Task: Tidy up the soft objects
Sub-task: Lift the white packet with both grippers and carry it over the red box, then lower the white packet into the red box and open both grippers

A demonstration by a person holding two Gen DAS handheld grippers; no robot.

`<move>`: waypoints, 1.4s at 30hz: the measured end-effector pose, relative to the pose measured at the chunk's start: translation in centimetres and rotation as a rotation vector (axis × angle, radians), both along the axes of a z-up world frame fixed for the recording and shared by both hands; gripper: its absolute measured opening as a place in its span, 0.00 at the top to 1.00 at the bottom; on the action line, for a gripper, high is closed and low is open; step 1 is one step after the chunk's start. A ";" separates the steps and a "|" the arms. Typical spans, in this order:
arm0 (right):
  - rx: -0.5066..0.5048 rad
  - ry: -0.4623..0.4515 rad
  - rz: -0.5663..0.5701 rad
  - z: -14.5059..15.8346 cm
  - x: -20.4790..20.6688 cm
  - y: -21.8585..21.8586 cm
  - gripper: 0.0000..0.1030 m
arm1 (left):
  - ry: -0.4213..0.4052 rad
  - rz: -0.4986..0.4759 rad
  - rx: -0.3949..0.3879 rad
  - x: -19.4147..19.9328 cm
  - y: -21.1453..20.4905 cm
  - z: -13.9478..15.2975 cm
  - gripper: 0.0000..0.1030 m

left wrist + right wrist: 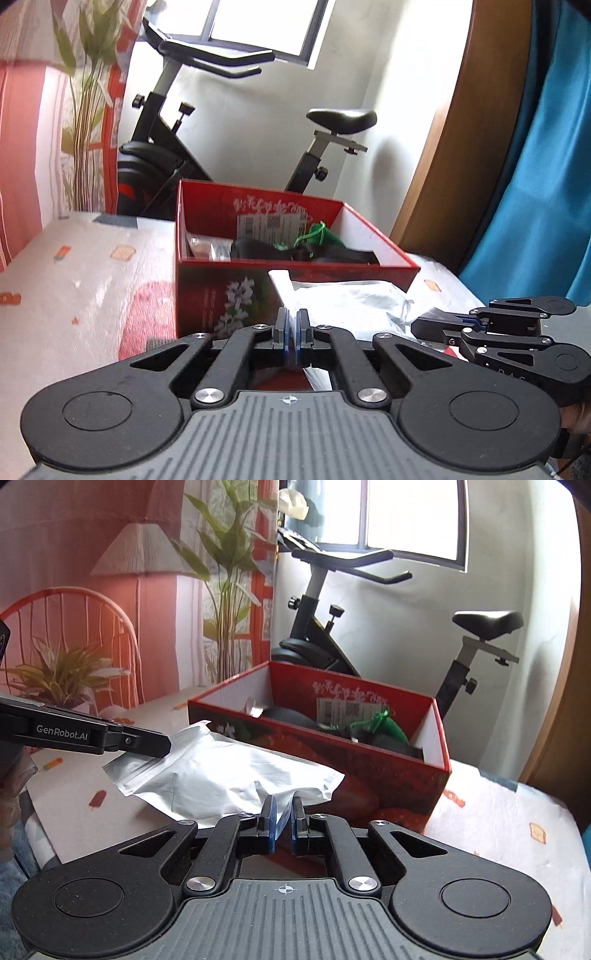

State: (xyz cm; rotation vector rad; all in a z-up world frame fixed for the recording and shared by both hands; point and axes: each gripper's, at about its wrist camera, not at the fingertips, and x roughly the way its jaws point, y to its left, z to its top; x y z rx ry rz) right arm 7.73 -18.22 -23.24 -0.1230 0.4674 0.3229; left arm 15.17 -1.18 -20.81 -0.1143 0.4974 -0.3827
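Observation:
A silver foil pouch [221, 775] hangs in the air in front of a red open box [369, 771], held at two corners. My left gripper [293, 332] is shut on the pouch's left edge [354, 306]; it also shows in the right wrist view [162, 747]. My right gripper [283, 818] is shut on the pouch's near right corner and shows at the right of the left wrist view [421, 325]. The red box [207, 291] holds a green pouch [388, 727], dark soft items [266, 249] and packets.
The box stands on a bed with a pale patterned sheet [74, 280]. A black exercise bike [332, 635] stands behind it by the window. A patterned red curtain [110, 590] is at the left, a blue cloth [535, 184] and a wooden frame at the right.

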 end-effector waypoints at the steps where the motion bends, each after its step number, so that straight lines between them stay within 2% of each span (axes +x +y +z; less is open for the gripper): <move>1: 0.000 -0.012 0.005 0.7 0.5 0.0 0.93 | -0.012 0.003 -0.005 0.6 0.1 0.6 0.96; 4: 0.007 -0.041 0.009 2.7 2.7 -0.1 0.93 | -0.022 0.011 -0.036 2.9 0.4 2.2 0.96; 7: 0.020 -0.062 0.005 4.4 5.5 0.0 0.93 | -0.037 0.025 -0.007 5.9 0.1 3.1 0.96; 11: 0.009 -0.051 -0.010 5.2 10.2 0.2 0.94 | -0.001 0.038 0.014 10.0 -0.3 3.4 0.96; 18: -0.031 0.063 -0.037 3.0 17.7 1.4 0.94 | 0.114 0.053 0.099 16.5 -1.3 2.0 0.96; 24: -0.034 0.180 -0.054 0.3 22.8 1.8 0.93 | 0.133 0.070 0.177 19.6 -1.9 0.8 0.96; 29: -0.041 0.209 -0.079 -0.5 25.2 1.8 0.91 | 0.138 0.107 0.215 21.2 -1.9 0.0 0.96; 31: -0.043 0.203 -0.101 -0.5 25.7 1.8 0.84 | 0.141 0.115 0.234 21.8 -1.9 -0.1 0.95; 32: -0.043 0.193 -0.115 -0.4 25.7 1.8 0.78 | 0.147 0.114 0.236 21.9 -1.9 0.0 0.95; 34: -0.050 0.146 -0.124 0.0 25.3 1.9 0.68 | 0.130 0.101 0.218 21.3 -1.5 0.4 0.88; 35: -0.068 0.112 -0.125 0.5 24.9 1.9 0.59 | 0.109 0.093 0.214 20.8 -1.4 0.6 0.85; 36: -0.079 0.087 -0.123 0.9 24.4 1.9 0.47 | 0.091 0.094 0.214 20.3 -1.3 0.9 0.72; 37: -0.082 0.068 -0.124 1.1 24.0 1.9 0.42 | 0.074 0.094 0.211 19.8 -1.2 1.3 0.54; 39: -0.082 0.024 -0.127 2.0 22.8 1.6 0.24 | 0.033 0.091 0.196 18.5 -0.9 2.1 0.37; 40: -0.082 0.008 -0.134 2.2 22.3 1.5 0.19 | 0.014 0.086 0.192 17.8 -0.8 2.6 0.31; 41: -0.075 -0.010 -0.141 2.7 21.6 1.3 0.07 | -0.001 0.082 0.193 17.1 -0.6 3.1 0.28; 42: -0.066 -0.024 -0.149 3.0 21.0 1.1 0.01 | -0.017 0.078 0.194 16.3 -0.5 3.6 0.20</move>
